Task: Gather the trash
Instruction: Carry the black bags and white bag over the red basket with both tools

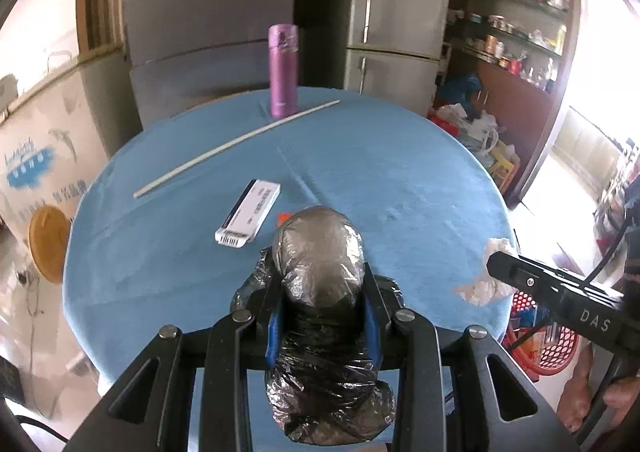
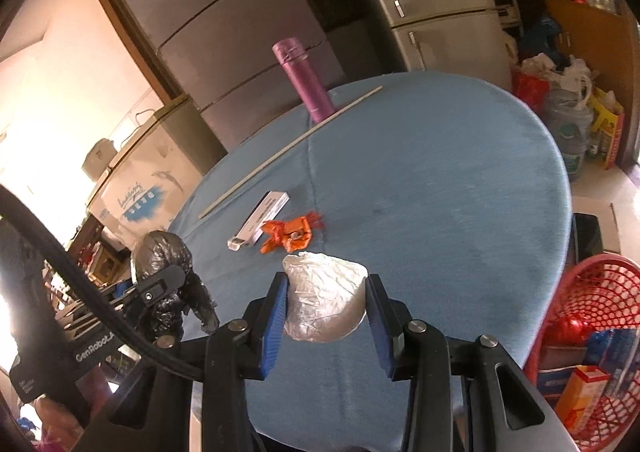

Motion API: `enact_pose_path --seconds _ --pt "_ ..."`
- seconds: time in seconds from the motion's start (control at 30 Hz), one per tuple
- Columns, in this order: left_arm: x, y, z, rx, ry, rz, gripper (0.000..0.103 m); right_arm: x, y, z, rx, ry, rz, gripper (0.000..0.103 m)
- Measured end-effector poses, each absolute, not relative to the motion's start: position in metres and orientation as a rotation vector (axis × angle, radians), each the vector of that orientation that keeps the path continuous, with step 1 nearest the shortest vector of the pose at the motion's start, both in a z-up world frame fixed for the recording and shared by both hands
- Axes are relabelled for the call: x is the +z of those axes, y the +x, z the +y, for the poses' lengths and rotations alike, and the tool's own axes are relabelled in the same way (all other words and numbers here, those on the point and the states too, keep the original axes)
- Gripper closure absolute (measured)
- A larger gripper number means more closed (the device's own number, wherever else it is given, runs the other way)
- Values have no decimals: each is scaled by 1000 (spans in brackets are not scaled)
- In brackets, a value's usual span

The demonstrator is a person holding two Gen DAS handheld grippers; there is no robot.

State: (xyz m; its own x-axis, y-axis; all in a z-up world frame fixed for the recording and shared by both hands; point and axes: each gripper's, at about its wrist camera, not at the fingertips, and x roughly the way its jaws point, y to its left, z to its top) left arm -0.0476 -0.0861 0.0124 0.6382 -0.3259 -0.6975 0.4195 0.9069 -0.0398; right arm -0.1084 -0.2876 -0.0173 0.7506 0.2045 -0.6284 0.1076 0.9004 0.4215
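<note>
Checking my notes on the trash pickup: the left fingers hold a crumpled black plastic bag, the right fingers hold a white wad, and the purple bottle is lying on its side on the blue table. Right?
Not quite. The purple bottle stands upright on the blue table, as the left wrist view shows. The rest holds: crumpled black plastic bag left, white wad right.

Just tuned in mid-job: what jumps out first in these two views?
Both hands are loaded: the left hand-held gripper is shut on a crumpled black plastic bag, and the right hand-held gripper clamps a white crumpled wad. On the round blue table an orange wrapper lies beside a white box, with a purple flask at the far edge.
</note>
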Motion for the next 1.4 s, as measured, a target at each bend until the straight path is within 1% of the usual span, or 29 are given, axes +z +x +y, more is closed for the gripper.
enact_pose_path --seconds 0.3,0.6,1.4 --pt "27 -73 -113 -427 230 693 69 -13 -139 -319 -24 475 685 62" --pt "29 -81 -136 -446 282 678 68 -11 -155 -348 -88 491 649 62" --pt "-1 -71 -207 -507 442 723 68 -53 -155 -401 -129 613 695 62"
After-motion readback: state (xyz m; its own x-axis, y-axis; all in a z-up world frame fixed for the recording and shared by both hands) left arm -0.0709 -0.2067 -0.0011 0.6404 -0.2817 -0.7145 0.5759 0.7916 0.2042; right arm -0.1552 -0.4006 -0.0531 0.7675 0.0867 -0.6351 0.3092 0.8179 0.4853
